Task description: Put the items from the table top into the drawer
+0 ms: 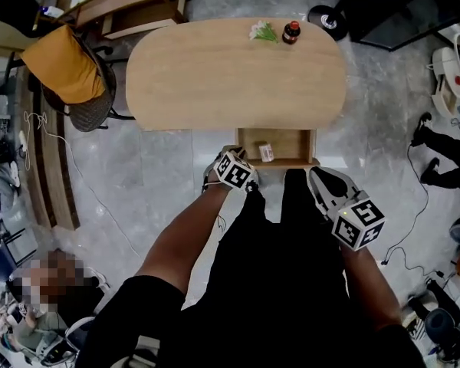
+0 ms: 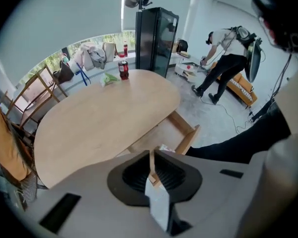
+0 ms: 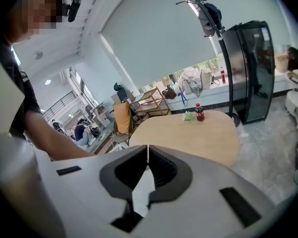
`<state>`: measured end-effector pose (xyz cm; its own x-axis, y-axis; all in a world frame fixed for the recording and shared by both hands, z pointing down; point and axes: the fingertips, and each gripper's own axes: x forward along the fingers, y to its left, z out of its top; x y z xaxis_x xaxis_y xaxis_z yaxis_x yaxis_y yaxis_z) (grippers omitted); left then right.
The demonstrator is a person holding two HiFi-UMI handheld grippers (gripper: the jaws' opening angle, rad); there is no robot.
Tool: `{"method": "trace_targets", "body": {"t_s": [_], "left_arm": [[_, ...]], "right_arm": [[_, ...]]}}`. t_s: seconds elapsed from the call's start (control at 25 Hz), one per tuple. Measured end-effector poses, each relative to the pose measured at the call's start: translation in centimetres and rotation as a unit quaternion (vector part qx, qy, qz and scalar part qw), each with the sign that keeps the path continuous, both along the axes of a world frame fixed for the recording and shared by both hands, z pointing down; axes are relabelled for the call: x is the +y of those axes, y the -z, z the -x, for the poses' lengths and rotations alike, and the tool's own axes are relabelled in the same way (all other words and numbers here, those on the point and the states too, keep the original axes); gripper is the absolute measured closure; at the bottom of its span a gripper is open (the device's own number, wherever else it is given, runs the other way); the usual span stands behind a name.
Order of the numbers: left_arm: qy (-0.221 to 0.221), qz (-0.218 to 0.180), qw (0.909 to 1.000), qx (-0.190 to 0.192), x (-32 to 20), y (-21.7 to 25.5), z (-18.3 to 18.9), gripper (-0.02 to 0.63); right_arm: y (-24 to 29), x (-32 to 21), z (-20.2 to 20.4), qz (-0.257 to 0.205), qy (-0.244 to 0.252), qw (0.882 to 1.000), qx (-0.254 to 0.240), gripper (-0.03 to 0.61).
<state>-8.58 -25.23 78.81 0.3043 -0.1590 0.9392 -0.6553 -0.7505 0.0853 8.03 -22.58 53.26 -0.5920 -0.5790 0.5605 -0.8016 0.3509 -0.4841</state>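
Both tools are empty, jaws closed together: the left tool (image 2: 152,155) by the open drawer's (image 1: 291,162) near corner, the right tool (image 3: 148,148) beside it. A small box (image 1: 266,152) lies in the drawer; a bottle (image 1: 291,32) and a green packet (image 1: 263,31) sit at the tabletop's (image 1: 215,83) far edge

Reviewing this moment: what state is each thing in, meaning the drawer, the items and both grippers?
Light wooden drawer under the oval wooden table: pulled open, small pale box lying inside.
Dark drink bottle with red cap: upright, capped, at the table's far end.
Green-and-white packet: lying on the table beside the bottle.
Left gripper: jaws together, empty.
Right gripper: jaws together, empty.
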Motion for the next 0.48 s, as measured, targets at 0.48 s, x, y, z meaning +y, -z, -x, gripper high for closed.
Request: {"method": "trace_targets", "body": {"t_s": [0.48], "left_arm": [[0.052,-0.038,0.9768,0.204,3.1,20.8,-0.2,0.609]], "right_arm": [[8.3,3.8,2.5,-0.086,-0.023,0.996,-0.016,0.574]]}}
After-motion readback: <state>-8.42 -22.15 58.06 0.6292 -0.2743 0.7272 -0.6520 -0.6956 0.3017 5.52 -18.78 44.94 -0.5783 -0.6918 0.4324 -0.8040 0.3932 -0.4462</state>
